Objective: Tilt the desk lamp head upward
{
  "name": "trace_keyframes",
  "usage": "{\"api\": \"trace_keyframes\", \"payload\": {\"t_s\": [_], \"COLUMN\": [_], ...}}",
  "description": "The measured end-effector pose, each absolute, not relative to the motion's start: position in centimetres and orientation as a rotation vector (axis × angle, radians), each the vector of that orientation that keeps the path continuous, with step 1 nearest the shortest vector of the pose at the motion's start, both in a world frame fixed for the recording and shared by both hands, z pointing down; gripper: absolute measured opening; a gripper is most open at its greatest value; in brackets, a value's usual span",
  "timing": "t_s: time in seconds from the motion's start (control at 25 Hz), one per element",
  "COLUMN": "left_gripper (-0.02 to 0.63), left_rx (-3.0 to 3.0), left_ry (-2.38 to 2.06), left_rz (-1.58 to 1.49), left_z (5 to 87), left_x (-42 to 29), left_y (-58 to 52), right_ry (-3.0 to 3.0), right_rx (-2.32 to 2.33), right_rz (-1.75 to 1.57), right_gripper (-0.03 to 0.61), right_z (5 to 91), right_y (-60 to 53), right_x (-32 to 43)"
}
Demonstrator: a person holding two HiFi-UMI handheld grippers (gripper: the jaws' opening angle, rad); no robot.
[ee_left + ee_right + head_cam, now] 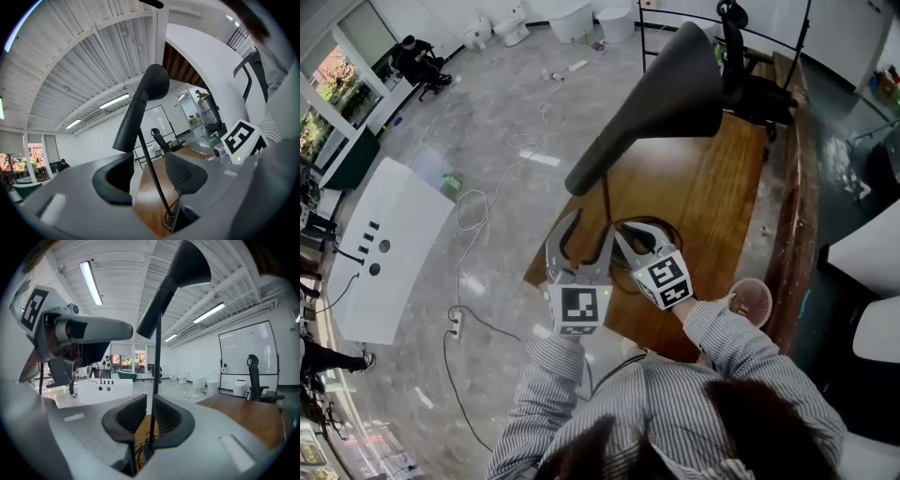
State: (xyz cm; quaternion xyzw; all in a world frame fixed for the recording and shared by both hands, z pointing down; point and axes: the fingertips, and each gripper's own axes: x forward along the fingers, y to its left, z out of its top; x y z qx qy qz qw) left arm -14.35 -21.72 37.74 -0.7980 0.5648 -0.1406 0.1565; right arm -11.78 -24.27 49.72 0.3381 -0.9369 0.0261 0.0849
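So the black desk lamp with the cone-shaped head (667, 89) stands on the brown wooden desk (722, 187), about mid-frame in the head view. The wide end points toward the upper right, and the thin black stem (607, 208) drops down near the desk's left edge.

The left gripper (149, 161) is spread wide, with the stem running through the gap and room on both sides at the tips. The right gripper (150, 399) is only narrowly parted. The stem sits in that slot against one pad with a sliver of daylight on the other side, so it's not a real pinch. Both crowd the stem low down, just beside each other.

Room-wise there's open air left of the lamp head, and grey marble floor (497, 112) past the desk's left edge. A black office chair (748, 66) at the far end, right by the lamp head, is the closest thing in the way. A pinkish round cup (752, 302) sits lower right, near the striped sleeve (722, 328). The white console (389, 248) and loose cables (473, 211) on the floor at left are well apart.
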Motion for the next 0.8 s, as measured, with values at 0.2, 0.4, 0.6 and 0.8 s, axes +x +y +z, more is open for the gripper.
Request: {"api": "trace_keyframes", "payload": {"t_s": [0.2,0.4,0.6,0.8], "left_gripper": [0.098,0.014,0.005,0.005], "left_rx": [-2.331,-2.421,-2.513,-2.571], "left_ry": [1.693,1.718,1.711,1.750], "left_rz": [-0.289,-0.260,-0.318,-0.338], "left_z": [39.9,42.3,45.0,46.5], "left_x": [-13.7,-13.2,-12.9,-12.8], "left_y": [-19.5,-18.6,-18.6,-18.2], "right_ry": [-2.895,-2.956,-2.949,-2.912], "right_rx": [1.001,1.005,0.985,0.964], "right_rz": [0.166,0.210,0.145,0.170], "right_gripper": [0.044,0.040,0.002,0.002], "right_z": [47.2,45.7,46.0,46.8], "right_y": [-22.3,-20.5,-19.4,-19.2], "right_x": [-11.0,-9.8,-9.4,-9.0]}}
